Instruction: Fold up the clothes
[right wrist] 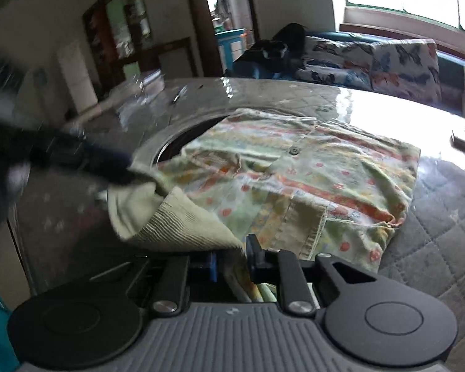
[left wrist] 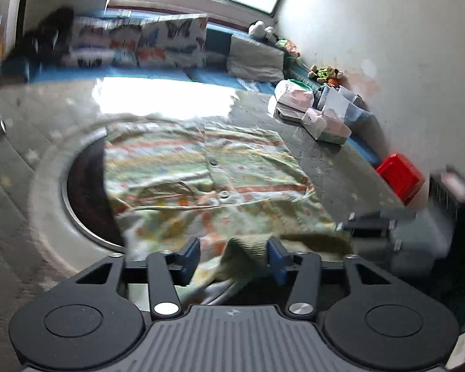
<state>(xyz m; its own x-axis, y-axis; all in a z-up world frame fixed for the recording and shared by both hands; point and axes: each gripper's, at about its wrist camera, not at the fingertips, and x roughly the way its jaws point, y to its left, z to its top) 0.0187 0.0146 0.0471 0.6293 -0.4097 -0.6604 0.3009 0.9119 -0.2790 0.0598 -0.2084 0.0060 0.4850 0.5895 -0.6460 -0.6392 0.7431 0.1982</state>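
A pale green buttoned garment with orange stripes and small prints lies spread on a grey quilted table. My left gripper has its jaws apart with the ribbed green hem lying between them. My right gripper is shut on the same ribbed hem, lifting the near edge of the garment. The left gripper shows blurred at the left of the right wrist view, touching the hem. The right gripper shows at the right of the left wrist view.
A round dark opening with a metal rim sits in the table, partly under the garment. Boxes and packets and a red box stand along the right wall. A bench with butterfly cushions runs behind the table.
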